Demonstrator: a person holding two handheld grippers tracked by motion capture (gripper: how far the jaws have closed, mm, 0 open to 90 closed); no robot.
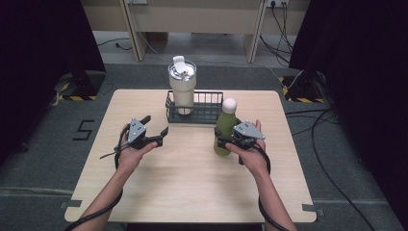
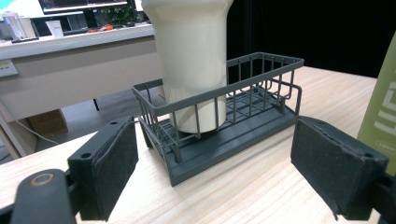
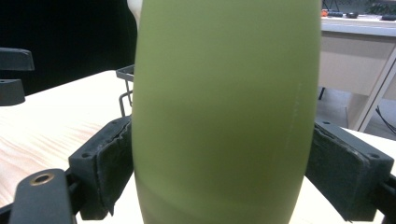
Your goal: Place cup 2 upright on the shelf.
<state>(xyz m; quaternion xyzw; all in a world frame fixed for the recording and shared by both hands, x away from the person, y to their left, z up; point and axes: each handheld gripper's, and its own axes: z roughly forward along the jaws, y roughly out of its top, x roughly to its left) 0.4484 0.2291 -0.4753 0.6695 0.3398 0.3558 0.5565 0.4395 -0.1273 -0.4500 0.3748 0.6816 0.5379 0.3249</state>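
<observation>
With the right gripper (image 1: 226, 141) clamped on the bottle (image 1: 224, 126), which stands just before the basket's (image 1: 204, 113) right end, lift it straight to clear the rim, holding the empty, wide-apart left gripper (image 1: 156, 124) aside.

A: The green bottle (image 3: 224, 112) is cut off by the top and bottom edges of the right gripper view, so its cap and base stay out of that view, and its surface is blurred.

B: In the left gripper view it is just a strip at the right edge, with lettering cut off and unreadable.

A: The cream tumbler (image 2: 194, 60) loses its lid past the top edge there, and the wire basket (image 2: 261, 70) screens its foot.

B: From the high view, the right gripper (image 1: 222, 142) hides part of the bottle's lower side, and whether its pads press the bottle is hard to tell.
</observation>
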